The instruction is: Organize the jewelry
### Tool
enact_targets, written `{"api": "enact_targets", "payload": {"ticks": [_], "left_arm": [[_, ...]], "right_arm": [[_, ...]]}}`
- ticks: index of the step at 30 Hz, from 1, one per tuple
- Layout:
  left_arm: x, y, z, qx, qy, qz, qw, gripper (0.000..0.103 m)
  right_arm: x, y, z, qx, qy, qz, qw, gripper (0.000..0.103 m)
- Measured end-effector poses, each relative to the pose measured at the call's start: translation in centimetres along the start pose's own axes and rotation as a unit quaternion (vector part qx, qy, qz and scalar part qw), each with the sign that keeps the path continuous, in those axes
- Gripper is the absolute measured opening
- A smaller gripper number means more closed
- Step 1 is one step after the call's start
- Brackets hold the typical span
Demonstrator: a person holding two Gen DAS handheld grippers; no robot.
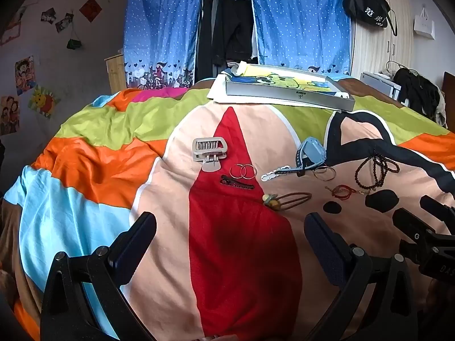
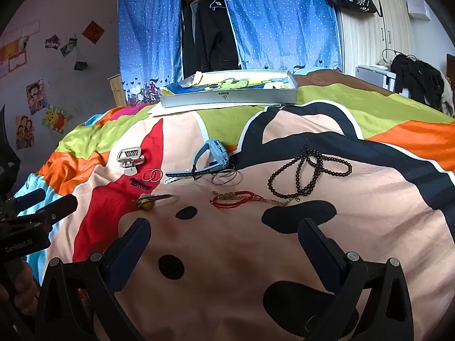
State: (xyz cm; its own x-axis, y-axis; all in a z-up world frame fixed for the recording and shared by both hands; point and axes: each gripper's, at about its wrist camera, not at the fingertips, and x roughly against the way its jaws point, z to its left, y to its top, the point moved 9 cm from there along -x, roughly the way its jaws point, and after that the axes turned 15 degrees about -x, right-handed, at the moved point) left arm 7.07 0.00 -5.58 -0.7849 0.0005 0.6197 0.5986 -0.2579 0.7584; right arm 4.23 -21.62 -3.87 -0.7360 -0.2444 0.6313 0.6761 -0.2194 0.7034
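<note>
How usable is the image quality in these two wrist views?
Left wrist: strong fisheye bowing of the bedspread, dark vignetted corners, hair claw sharp. Right wrist: same curvature, soft even daylight, no glare; bead necklace crisp, open right tool slightly soft.

The quilted bed cover [image 1: 93, 153] carries bold blocks of orange, lime green, sky blue, peach, red and black, with white edging. On it lie a matte silver-grey claw hair clip [image 1: 209, 152], a pale blue plastic wristwatch [image 2: 214, 156], a dark maroon beaded necklace [image 2: 310, 170] and a red cord bracelet [image 2: 231, 199]. Behind hang bright blue curtains [image 1: 159, 28] dotted white, with a cartoon border.
</note>
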Motion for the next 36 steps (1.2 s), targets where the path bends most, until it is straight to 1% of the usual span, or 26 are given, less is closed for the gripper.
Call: {"api": "enact_targets", "payload": {"ticks": [36], "left_arm": [[-0.03,-0.05,-0.03,0.000,-0.002,0.003,1.0000,0.102]], "right_arm": [[-0.09,-0.10,-0.13,0.000,-0.002,0.003,1.000,0.103]]}}
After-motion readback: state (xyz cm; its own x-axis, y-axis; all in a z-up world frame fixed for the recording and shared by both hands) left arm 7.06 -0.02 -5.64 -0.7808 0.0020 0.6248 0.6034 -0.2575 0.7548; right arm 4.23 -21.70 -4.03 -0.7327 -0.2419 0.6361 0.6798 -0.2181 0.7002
